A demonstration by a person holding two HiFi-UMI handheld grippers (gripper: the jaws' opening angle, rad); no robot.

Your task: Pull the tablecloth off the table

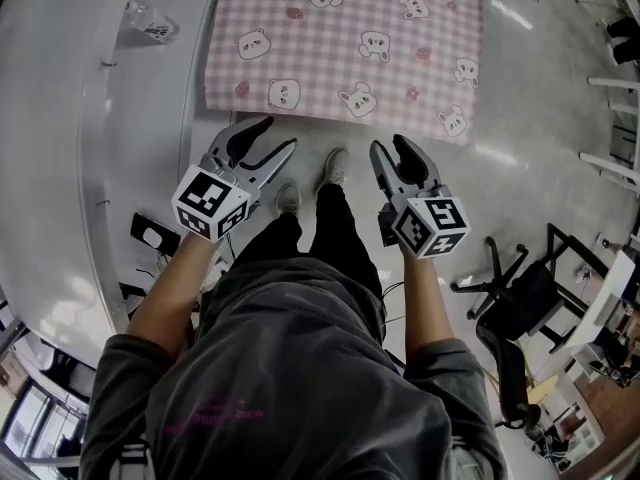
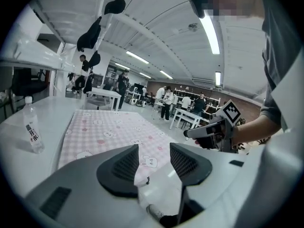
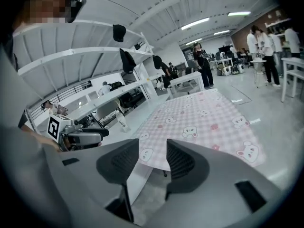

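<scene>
Item 1, nearest: left gripper (image 1: pixel 278 136), held above the person's shoes (image 1: pixel 288 200). Its own view (image 2: pixel 154 159) shows both black ribbed pads spread, with nothing between them; the cloth's near edge only shows through the gap.

Item 2: right gripper (image 1: pixel 388 146), level with the left and well apart from it. Its own view (image 3: pixel 153 163) likewise shows the pads released and empty, with floor (image 3: pixel 152 198) in the gap. Each gripper view also catches the other gripper side-on ( (image 2: pixel 209 134), (image 3: pixel 78 137)), a profile the head view lacks.

Item 3: tablecloth (image 1: pixel 345 38), pink check with bear faces and small flowers. It lies flat on the table (image 1: pixel 175 78), and its near edge hangs slightly over. The head view places both grippers short of that edge, not touching it. The gripper views ( (image 2: pixel 114 129), (image 3: pixel 204 118)) show its full run to the far end.

Item 4: water bottle (image 1: pixel 150 23), upright on bare white table left of the cloth; its label is clearer in the left gripper view (image 2: pixel 32 132).

Item 5: office chair (image 1: pixel 520 298), on the floor to the right, seen in the head view only.

Item 6, farthest: people (image 2: pixel 166 101) standing among white tables, seen in the gripper views only.
</scene>
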